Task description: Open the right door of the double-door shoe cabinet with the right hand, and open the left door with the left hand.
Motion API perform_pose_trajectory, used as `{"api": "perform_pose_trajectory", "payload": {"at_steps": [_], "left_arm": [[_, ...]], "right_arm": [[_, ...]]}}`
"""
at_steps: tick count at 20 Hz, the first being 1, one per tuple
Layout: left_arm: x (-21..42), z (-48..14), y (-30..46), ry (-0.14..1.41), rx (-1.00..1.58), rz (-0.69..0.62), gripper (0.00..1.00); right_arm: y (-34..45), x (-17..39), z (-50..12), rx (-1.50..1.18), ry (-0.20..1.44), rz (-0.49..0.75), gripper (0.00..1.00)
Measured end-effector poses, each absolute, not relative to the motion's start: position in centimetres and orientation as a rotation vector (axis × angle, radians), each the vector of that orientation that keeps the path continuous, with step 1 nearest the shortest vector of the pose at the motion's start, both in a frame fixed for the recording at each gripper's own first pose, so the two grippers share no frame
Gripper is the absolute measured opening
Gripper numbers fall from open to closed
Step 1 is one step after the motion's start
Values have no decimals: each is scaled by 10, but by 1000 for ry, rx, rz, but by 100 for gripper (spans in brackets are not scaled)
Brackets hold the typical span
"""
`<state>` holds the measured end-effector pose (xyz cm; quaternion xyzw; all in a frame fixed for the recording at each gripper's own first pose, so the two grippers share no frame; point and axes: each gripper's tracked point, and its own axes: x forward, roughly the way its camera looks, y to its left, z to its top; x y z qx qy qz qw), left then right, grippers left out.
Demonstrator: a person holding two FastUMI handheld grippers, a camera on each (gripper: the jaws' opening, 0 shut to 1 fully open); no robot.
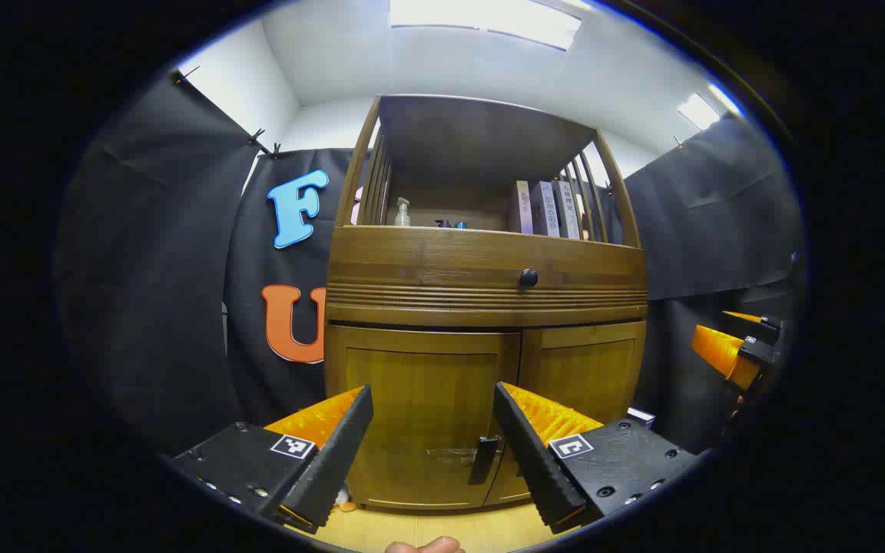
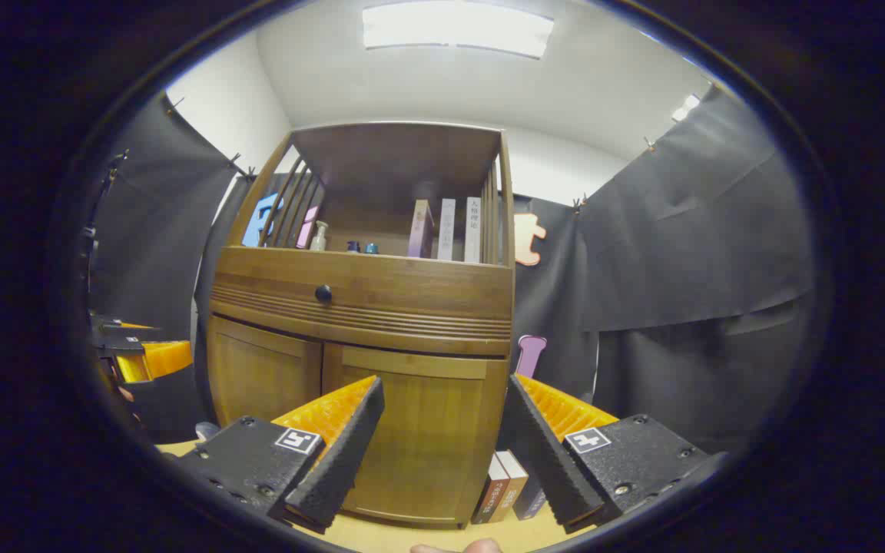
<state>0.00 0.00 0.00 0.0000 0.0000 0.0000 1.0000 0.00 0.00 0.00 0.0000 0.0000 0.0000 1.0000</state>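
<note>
The wooden shoe cabinet (image 1: 488, 269) stands in front of me with both lower doors closed. In the left gripper view, the left door (image 1: 419, 430) shows between my open fingers, and a dark handle (image 1: 483, 459) sits by the centre seam. The left gripper (image 1: 432, 388) is held short of the door with nothing in it. The right door (image 2: 419, 438) lies ahead of my right gripper (image 2: 446, 380), which is open, empty and apart from it. Each gripper also appears at the edge of the other's view: right gripper (image 1: 738, 346), left gripper (image 2: 143, 357).
A drawer with a round black knob (image 1: 528, 277) runs above the doors. The open shelf on top holds books (image 1: 546, 207) and a pump bottle (image 1: 402, 212). Some books (image 2: 504, 488) stand on the light wooden floor (image 1: 427, 530) against the cabinet's right side. Black cloth walls close in both sides.
</note>
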Motion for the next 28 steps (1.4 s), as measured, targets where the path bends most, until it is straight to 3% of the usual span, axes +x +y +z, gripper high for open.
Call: {"api": "perform_pose_trajectory", "payload": {"at_steps": [1,2,6,7,9,16,28], "left_arm": [[-1,0,-2,-1,10,-1,95],[-1,3,-4,-16,22,-5,100],[2,7,-6,-45,22,17,95],[3,8,-6,-52,18,21,100],[6,8,-2,-50,21,33,94],[8,4,7,-29,55,50,95],[2,-11,30,5,119,76,94]], "right_arm": [[-2,3,-1,1,-1,2,100],[-2,6,-2,4,-1,8,100],[4,13,-12,7,18,39,100],[6,15,-16,7,29,46,100],[10,21,-22,10,44,57,100],[38,38,-45,36,93,103,100],[125,87,-159,65,323,239,98]]}}
